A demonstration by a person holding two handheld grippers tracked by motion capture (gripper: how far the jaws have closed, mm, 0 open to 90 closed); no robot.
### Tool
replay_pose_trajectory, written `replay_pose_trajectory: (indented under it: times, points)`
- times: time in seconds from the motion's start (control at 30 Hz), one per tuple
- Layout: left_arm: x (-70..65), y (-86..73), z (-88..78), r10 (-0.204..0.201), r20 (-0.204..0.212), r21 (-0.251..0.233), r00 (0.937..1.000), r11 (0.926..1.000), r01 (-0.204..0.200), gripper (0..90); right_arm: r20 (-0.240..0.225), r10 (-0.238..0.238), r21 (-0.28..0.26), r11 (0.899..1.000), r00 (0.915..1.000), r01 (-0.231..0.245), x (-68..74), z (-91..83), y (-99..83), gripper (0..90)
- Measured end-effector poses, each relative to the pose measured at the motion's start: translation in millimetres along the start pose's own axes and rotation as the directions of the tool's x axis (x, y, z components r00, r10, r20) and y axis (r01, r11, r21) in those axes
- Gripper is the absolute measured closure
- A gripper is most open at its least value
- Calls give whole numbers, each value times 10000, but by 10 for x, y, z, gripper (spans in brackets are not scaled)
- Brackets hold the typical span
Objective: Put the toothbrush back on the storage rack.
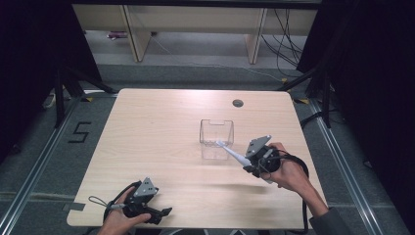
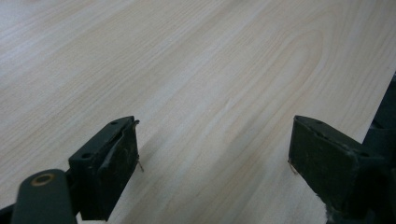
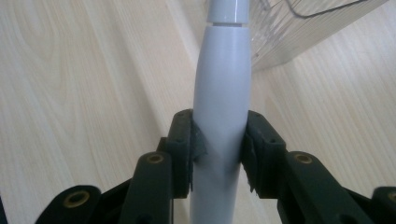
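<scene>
My right gripper (image 1: 250, 165) is shut on the pale grey handle of an electric toothbrush (image 1: 234, 154), held above the table at the right. The brush head points up and left toward a clear plastic box (image 1: 216, 133) standing in the middle of the table. In the right gripper view the handle (image 3: 222, 112) is clamped between both black pads, with the clear box (image 3: 299, 32) just beyond at the top right. My left gripper (image 1: 164, 214) rests near the table's front edge, jaws wide apart; in the left gripper view its fingers (image 2: 112, 163) have only bare wood between them.
The light wooden table (image 1: 156, 132) has a round grommet hole (image 1: 238, 103) near its far edge. Cables trail from both grippers. Beyond the table stand wooden furniture legs (image 1: 139, 39) and dark stands on a grey floor.
</scene>
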State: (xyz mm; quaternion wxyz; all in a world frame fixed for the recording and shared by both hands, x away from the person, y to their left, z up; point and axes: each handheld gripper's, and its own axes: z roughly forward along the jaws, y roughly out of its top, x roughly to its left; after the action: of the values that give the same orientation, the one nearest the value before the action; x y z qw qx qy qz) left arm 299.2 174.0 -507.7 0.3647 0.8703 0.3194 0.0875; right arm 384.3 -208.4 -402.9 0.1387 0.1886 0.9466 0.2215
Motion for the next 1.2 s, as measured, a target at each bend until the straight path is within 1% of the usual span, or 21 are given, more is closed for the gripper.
replay_pose_trajectory:
  times: [0.03,0.07,0.17,0.2,0.3,0.37,0.4,0.47,0.5,0.53,0.57,0.67,0.7,0.8,0.83,0.93,0.97,1.03,1.07,1.13,1.2]
  points:
    - [2,0,0,1,-13,4,10000,10000,-1,151,22,362,-445,9984,9993,-361,-13,-15,-19,662]
    - [2,-1,1,-13,-17,5,10000,10000,13,152,114,382,-599,9975,9992,-374,-23,-14,-26,662]
    - [0,-1,5,-45,-30,-3,10000,10000,45,152,-81,551,-1219,9910,9985,-556,-29,-16,-42,662]
    - [0,-1,5,-45,-30,-3,10000,10000,45,151,-81,551,-1219,9910,9985,-556,-29,-16,-42,662]
    - [2,-1,1,-18,-33,3,10000,10000,18,152,-85,674,-1906,9793,9977,-678,-58,-19,-73,662]
    - [-12,-2,8,-178,72,-150,9998,9997,180,151,-47,862,-1993,9762,9963,-854,-60,-17,-81,662]
    - [-11,-2,8,-182,67,-162,9998,9997,183,152,-11,789,-2092,9748,9969,-774,-74,-10,-91,662]
    - [-12,-2,9,-191,66,-160,9998,9997,192,152,-14,1333,-2271,9651,9911,-1301,-71,-10,-118,662]
    - [-2,-2,2,-54,57,-30,10000,10000,54,152,4,1108,-2347,9661,9938,-1076,-94,-16,-124,662]
    - [-2,-2,2,-54,57,-30,10000,10000,54,152,4,1108,-2347,9661,9938,-1076,-94,-16,-124,662]
    - [-2,-2,3,-79,52,-28,10000,10000,79,152,-55,1396,-2641,9548,9902,-1361,-84,-12,-133,662]
    - [-2,-2,4,-78,59,-24,10000,10000,78,152,-126,1364,-2820,9499,9906,-1344,-104,-23,-140,662]
    - [-1,-3,5,-77,61,-19,10000,10000,77,151,-75,1550,-2912,9448,9879,-1504,-113,-37,-145,662]
    - [-1,-3,5,-77,71,-20,9999,10000,77,152,10,1473,-2997,9437,9891,-1403,-127,-27,-147,662]
    - [3,-3,6,-96,-21,-47,10000,9999,96,151,-4,1681,-3008,9401,9858,-1605,-130,-32,-158,662]
    - [4,-3,3,-83,-39,-44,10000,10000,83,152,113,1754,-3059,9379,9844,-1636,-147,-36,-174,662]
    - [3,-3,1,-105,14,-52,9999,9999,105,152,135,1946,-3137,9322,9808,-1806,-159,-29,-187,662]
    - [7,-2,1,-82,-9,-18,10000,10000,82,152,158,1823,-3221,9317,9831,-1676,-181,-40,-197,662]
    - [7,-1,2,-85,-7,-15,10000,10000,85,152,105,1972,-3191,9298,9803,-1836,-175,-52,-200,662]
    - [7,-1,2,-86,-8,-11,10000,10000,86,152,126,1938,-3270,9279,9810,-1791,-188,-58,-202,662]
    - [10,0,1,-76,-6,4,10000,10000,76,152,187,2027,-3430,9211,9791,-1842,-202,-79,-199,662]
